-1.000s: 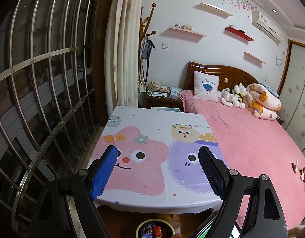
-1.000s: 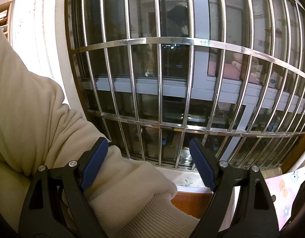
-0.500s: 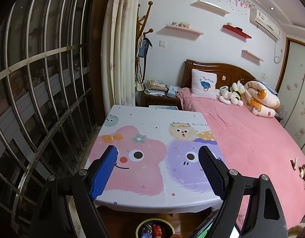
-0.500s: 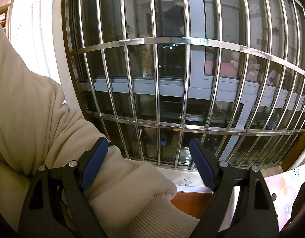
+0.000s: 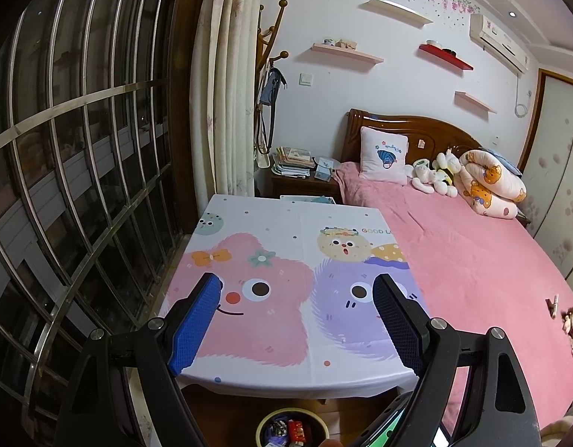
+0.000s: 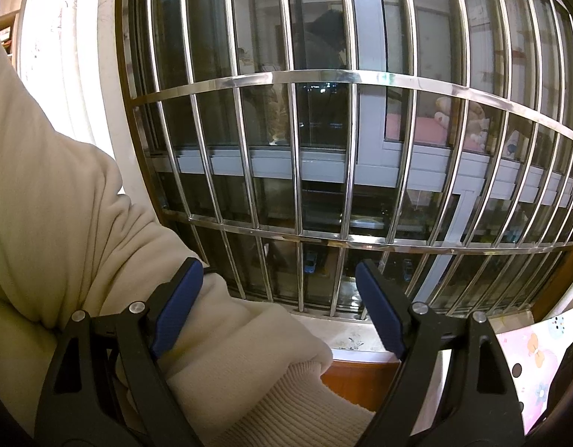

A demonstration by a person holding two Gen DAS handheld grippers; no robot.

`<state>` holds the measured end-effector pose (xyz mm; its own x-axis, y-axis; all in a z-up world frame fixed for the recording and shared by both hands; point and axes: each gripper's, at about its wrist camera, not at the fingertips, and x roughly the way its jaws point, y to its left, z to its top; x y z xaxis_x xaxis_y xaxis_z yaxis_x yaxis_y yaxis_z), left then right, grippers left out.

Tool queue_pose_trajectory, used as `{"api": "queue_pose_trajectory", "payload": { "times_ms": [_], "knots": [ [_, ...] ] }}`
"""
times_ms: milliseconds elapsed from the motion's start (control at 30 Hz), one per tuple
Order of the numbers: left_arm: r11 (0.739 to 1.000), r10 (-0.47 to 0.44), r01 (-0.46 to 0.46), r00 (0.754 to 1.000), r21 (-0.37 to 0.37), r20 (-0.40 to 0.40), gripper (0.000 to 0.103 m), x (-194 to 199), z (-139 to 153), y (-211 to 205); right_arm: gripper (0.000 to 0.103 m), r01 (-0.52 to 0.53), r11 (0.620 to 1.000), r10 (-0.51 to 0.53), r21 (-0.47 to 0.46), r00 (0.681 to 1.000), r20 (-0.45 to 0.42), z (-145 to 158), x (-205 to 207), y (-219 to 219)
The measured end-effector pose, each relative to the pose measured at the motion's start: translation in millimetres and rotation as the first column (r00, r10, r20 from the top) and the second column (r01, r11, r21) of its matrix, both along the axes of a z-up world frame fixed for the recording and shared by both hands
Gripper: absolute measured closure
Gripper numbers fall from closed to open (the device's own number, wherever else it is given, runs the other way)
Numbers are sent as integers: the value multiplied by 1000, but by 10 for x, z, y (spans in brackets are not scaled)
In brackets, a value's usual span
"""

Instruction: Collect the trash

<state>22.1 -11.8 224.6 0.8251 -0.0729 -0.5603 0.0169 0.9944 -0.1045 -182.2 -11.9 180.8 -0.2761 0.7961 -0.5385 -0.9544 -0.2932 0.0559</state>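
My left gripper (image 5: 297, 288) is open and empty, held above the near part of a table with a cartoon cloth (image 5: 286, 246). A small round trash bin (image 5: 292, 428) with wrappers inside stands on the floor below the table's near edge, at the bottom of the left wrist view. My right gripper (image 6: 279, 273) is open and empty, pointing at a barred window (image 6: 323, 149). A cream sleeve (image 6: 81, 242) lies across the left of its view, partly behind the left finger. No loose trash shows on the table.
A pink bed (image 5: 472, 253) with a pillow and plush toys runs along the table's right side. A nightstand with books (image 5: 297, 171) stands behind the table. Window bars (image 5: 81, 149) are on the left. A table corner (image 6: 539, 354) shows at lower right.
The left wrist view has shifted slightly, so the window bars take up less of the frame and the table sits a bit further right. The right view drifted slightly. Both grippers stay open.
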Motion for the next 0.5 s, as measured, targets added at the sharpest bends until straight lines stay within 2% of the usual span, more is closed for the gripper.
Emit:
{"api": "queue_pose_trajectory", "payload": {
  "times_ms": [500],
  "knots": [
    [1000,1,-1,1000,-2,1,18,5,-41,43,20,-9,1000,9,-7,1000,4,13,-143,49]
  ]
}}
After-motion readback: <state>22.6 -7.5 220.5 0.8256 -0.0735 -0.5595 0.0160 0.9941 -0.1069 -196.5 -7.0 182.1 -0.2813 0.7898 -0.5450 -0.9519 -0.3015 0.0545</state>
